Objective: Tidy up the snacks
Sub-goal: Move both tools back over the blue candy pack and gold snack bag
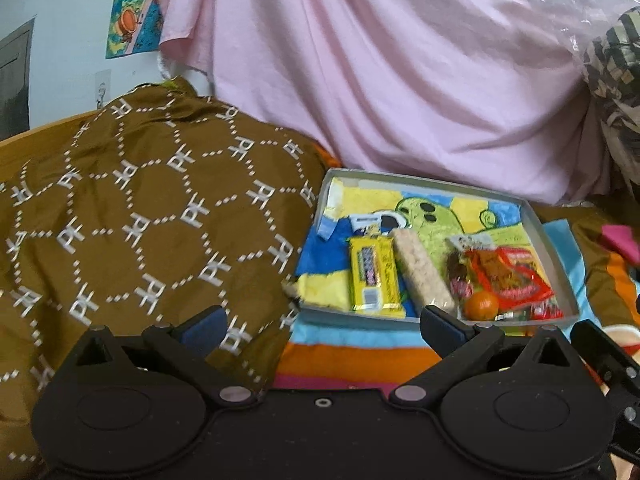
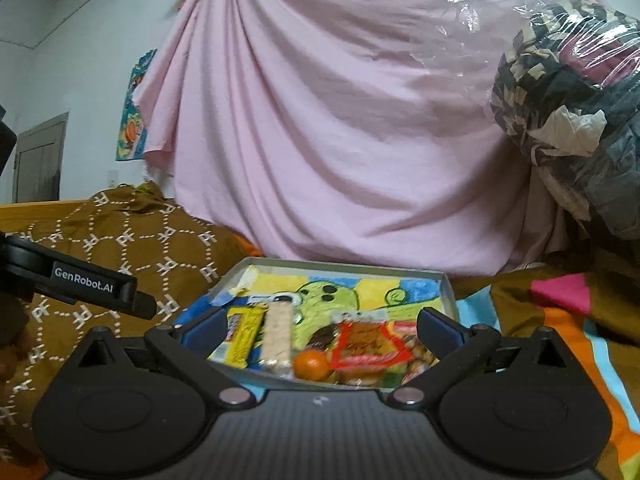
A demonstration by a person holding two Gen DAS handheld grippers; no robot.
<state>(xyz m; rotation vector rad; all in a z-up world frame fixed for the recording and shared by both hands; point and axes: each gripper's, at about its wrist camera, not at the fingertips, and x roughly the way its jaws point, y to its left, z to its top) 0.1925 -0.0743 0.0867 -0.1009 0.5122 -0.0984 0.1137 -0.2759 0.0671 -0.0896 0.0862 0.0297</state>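
Observation:
A shallow grey box [image 1: 554,246] [image 2: 447,286] with a bright cartoon drawing on its floor lies on a striped cloth. Inside it are a yellow snack bar [image 1: 374,278] [image 2: 242,334], a pale rice bar [image 1: 422,272] [image 2: 279,334], a small orange [image 1: 482,305] [image 2: 311,365] and red-orange snack packets [image 1: 508,276] [image 2: 370,346]. My left gripper [image 1: 323,325] is open and empty, short of the box's near left corner. My right gripper [image 2: 320,326] is open and empty, just in front of the box's near edge. The left gripper's body [image 2: 92,286] shows at the left of the right wrist view.
A brown patterned blanket [image 1: 140,216] [image 2: 132,248] is heaped left of the box. A pink sheet [image 1: 380,80] [image 2: 340,140] hangs behind. A plastic-wrapped bundle [image 2: 572,112] sits at the right. The striped cloth [image 1: 360,356] covers the surface, with a pink item [image 2: 560,294] at the right.

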